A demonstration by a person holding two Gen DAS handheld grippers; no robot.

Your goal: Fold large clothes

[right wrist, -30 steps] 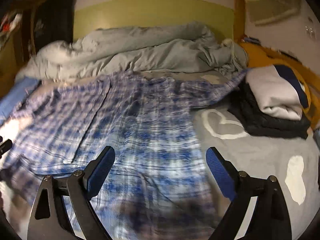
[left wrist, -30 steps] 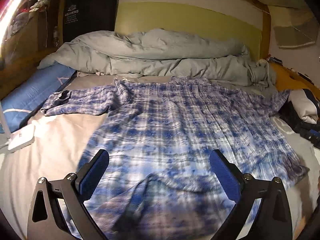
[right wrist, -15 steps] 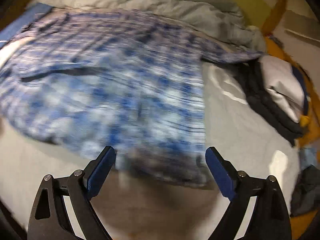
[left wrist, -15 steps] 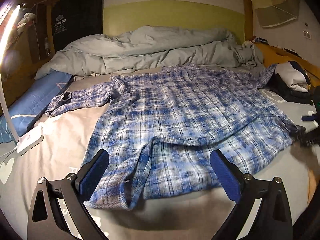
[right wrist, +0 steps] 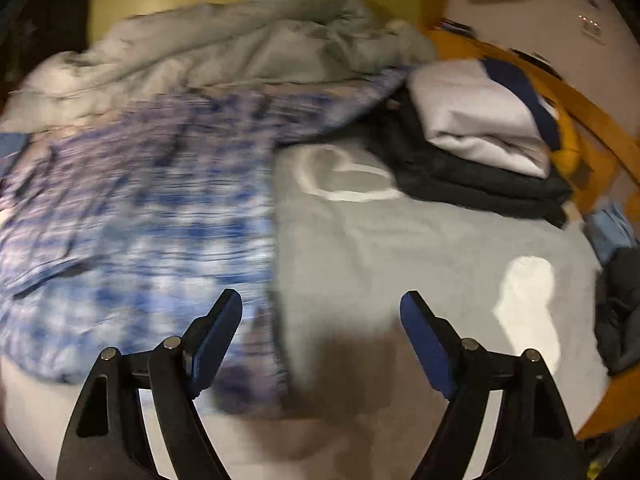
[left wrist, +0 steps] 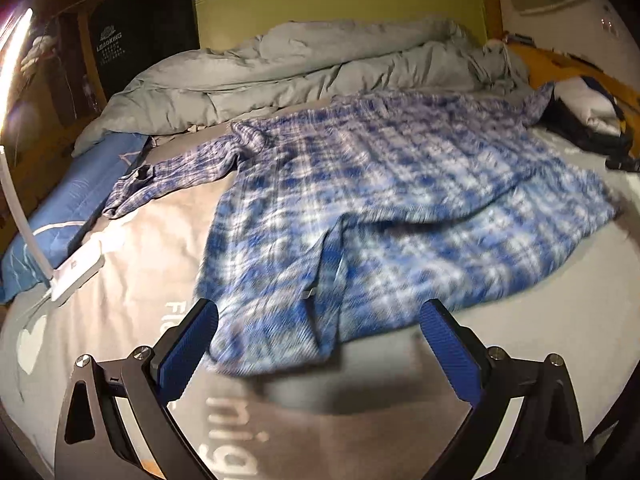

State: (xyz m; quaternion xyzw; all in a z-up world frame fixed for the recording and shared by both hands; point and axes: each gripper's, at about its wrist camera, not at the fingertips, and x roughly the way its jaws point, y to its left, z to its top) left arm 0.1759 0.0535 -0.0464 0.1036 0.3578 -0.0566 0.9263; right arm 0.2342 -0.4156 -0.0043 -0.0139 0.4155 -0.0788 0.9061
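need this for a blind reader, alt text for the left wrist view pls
A blue plaid shirt lies spread on a grey bed sheet, the left gripper poised over its near hem with jaws open and empty. A rumpled grey duvet is heaped behind.

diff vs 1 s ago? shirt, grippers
Both grippers have pulled back toward the near hem of the plaid shirt. The left gripper is open on nothing; the right gripper is closing at the shirt's right edge, pads not gripping. Unchanged: shirt spread flat, duvet bunched behind, folded stack at right.
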